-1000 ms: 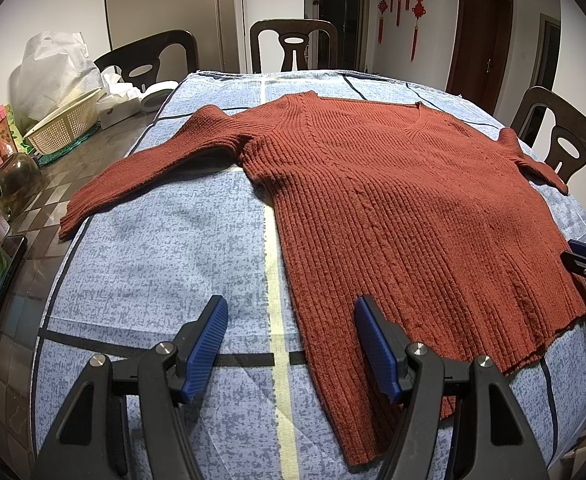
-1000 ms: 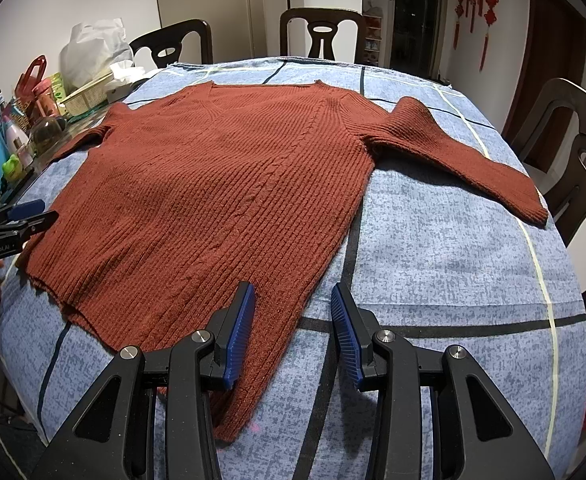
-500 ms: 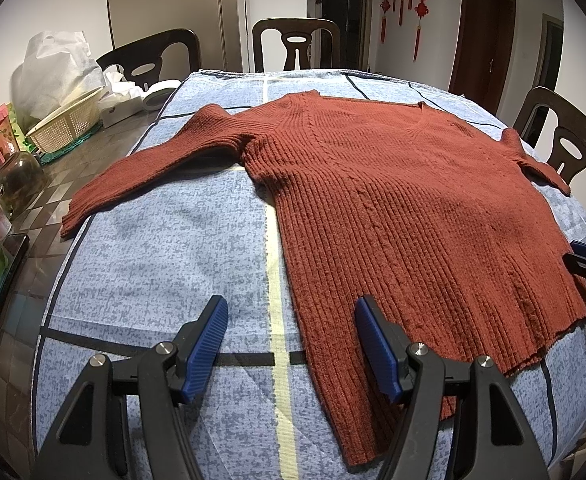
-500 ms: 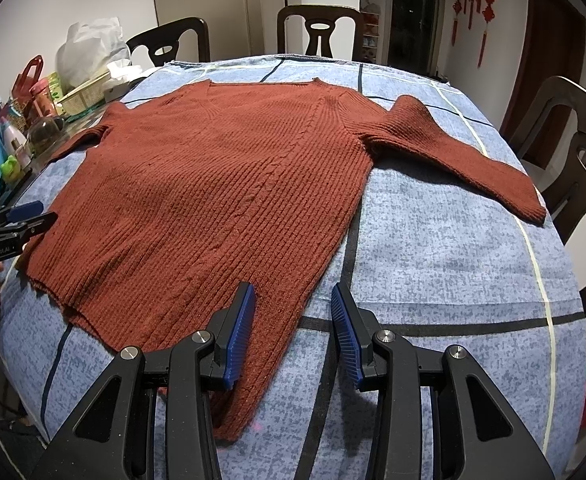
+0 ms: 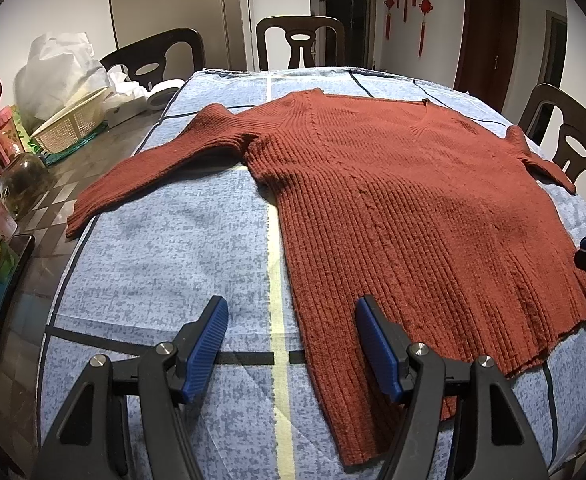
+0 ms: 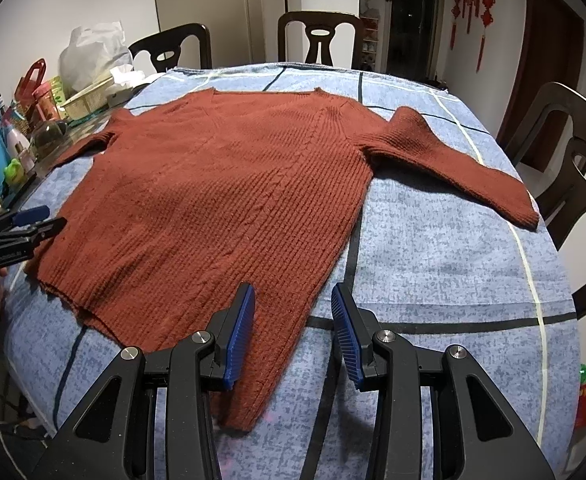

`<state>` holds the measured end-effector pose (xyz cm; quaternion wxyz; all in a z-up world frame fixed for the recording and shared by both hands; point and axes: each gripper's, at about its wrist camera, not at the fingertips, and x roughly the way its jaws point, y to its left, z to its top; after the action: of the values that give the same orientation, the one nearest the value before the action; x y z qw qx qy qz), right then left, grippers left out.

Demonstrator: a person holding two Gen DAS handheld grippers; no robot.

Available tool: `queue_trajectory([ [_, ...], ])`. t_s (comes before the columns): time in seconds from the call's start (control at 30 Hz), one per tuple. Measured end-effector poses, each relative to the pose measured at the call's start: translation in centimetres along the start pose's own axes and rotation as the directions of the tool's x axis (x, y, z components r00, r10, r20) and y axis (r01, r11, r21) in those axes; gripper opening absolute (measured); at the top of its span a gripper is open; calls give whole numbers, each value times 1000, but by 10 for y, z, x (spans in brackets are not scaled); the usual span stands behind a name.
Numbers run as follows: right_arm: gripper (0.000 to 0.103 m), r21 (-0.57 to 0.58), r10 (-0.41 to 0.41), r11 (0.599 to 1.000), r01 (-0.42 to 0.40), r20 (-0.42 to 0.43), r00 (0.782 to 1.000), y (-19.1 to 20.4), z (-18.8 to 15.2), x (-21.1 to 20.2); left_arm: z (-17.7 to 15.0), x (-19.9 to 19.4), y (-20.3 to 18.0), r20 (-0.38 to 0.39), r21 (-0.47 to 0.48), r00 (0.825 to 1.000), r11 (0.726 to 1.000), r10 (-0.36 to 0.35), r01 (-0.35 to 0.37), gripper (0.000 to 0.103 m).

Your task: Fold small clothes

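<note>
Nothing shifted since the earlier frames: same sprawl of knitwear, both tools parked as before.

At 9 o'clock in the left wrist view, clutter on bare dark desk (image 5: pixel 93 168): cream woven plastic basket (image 5: pixel 69 128), white crumpled plastic bag (image 5: pixel 59 66), round glass jar (image 5: pixel 25 178). Spread over the rest, blue mottled cloth with dark and pale stripes (image 5: pixel 165 256).

Centred on that cloth, rust-red ribbed knit sweater (image 5: pixel 405 216), flat, unfolded, neckline toward 12 o'clock, hem toward 6 o'clock. Left sleeve (image 5: pixel 153 168) stretched out toward 9 o'clock, cuff reaching the cloth's edge. Right sleeve (image 6: pixel 465 160) angled toward 3 o'clock in the right wrist view.

Left tool (image 5: pixel 293 340) released, blue ribbed pads wide apart, hovering over the hem's left corner, gripping nothing. Right tool (image 6: pixel 291 332) likewise released, pads spread above the hem's right corner, nothing clasped.

Dark wooden chairs (image 5: pixel 301 42) ringing the desk from 11 to 3 o'clock.
</note>
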<state>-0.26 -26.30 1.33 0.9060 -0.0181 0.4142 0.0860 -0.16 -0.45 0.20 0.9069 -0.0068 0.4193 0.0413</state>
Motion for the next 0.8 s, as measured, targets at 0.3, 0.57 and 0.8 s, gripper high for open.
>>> queue_trajectory([
  [0.3,41,-26,32,999,-31,20,999,15,10,-4,2,-1,2,-14,-23,1000,1000,-2,2,68],
  [0.57,41,-51,72,996,-70,27,997,34,23,6,8,-1,7,-5,-44,1000,999,3,-4,68],
  [0.8,41,-77,95,993,-93,26,995,49,35,17,19,1,24,9,-75,999,996,40,-39,68],
])
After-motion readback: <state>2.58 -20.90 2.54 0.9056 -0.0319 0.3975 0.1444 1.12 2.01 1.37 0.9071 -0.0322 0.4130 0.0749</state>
